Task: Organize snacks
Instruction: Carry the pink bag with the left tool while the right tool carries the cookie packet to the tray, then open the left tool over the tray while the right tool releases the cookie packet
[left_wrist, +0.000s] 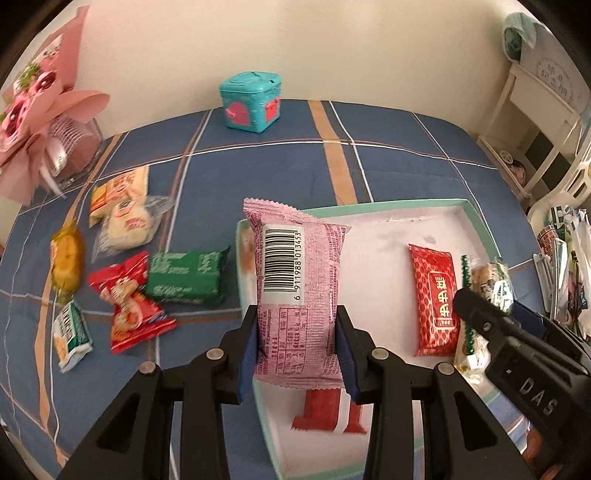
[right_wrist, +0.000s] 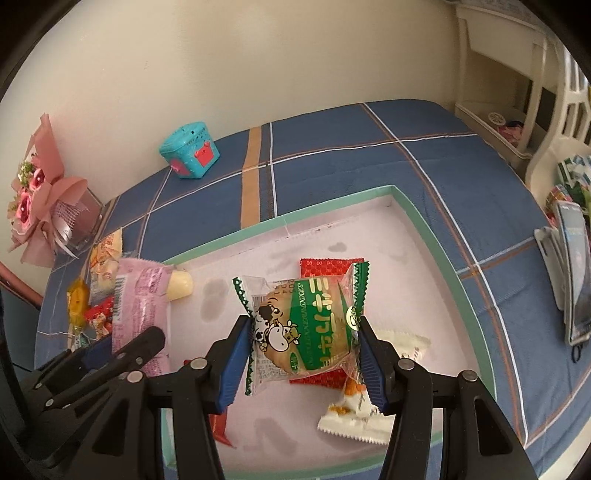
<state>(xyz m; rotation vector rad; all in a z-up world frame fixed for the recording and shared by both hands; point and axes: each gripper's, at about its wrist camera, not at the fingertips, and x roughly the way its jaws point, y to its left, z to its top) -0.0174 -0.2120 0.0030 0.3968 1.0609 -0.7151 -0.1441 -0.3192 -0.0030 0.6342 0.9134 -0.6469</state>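
Both grippers carry snacks above the tray (right_wrist: 447, 258) — left gripper (left_wrist: 297, 347) clamped on the pink pack (left_wrist: 295, 291), right gripper (right_wrist: 304, 354) on the cow biscuit (right_wrist: 306, 328) — each held crosswise, apparently for flat release.

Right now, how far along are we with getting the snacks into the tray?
Partly done. Done: a red packet and a white wrapper already lie in the tray. In hand: the left gripper is shut on a pink packet over the tray's left edge; the right gripper is shut on a green cow-print snack above the tray. Left: the green packet, red candy wrappers and others still on the blue cloth.
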